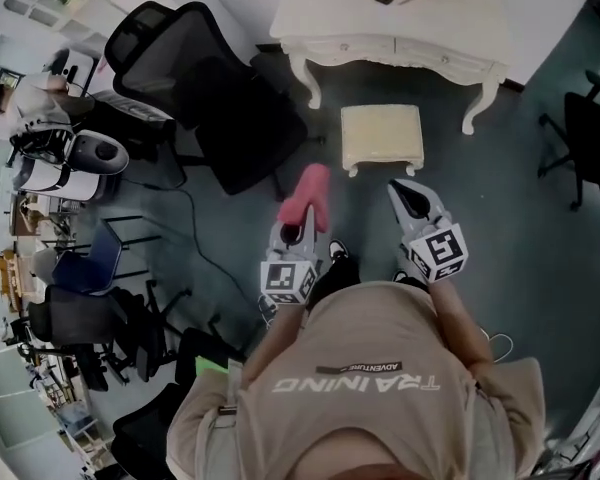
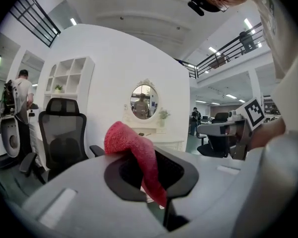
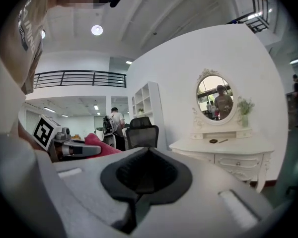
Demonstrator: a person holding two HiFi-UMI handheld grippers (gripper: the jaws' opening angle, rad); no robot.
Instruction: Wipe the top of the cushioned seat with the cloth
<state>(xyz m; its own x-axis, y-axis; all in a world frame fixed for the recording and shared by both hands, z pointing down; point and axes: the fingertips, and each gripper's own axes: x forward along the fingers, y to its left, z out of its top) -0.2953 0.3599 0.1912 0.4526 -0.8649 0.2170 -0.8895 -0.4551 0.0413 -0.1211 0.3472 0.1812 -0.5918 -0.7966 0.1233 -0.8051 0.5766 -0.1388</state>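
Cloth [image 1: 308, 193], pinched in my left gripper [image 1: 302, 224], hangs near the seat [image 1: 382, 136] on the floor [image 1: 525, 203] before the dresser [image 1: 390, 30]; right gripper [image 1: 408, 200] pressed together, empty; I should lay cloth flat and sweep edge to edge.

A dark grey-green floor [image 1: 540, 268] runs under a white dressing table [image 1: 430, 23], which stands against a white wall [image 2: 104, 68] below an oval mirror [image 3: 214, 99]. A black mesh office chair [image 1: 210, 98] stands near it, by white shelves [image 2: 69, 81]. A round ceiling light [image 3: 97, 30] glows overhead.
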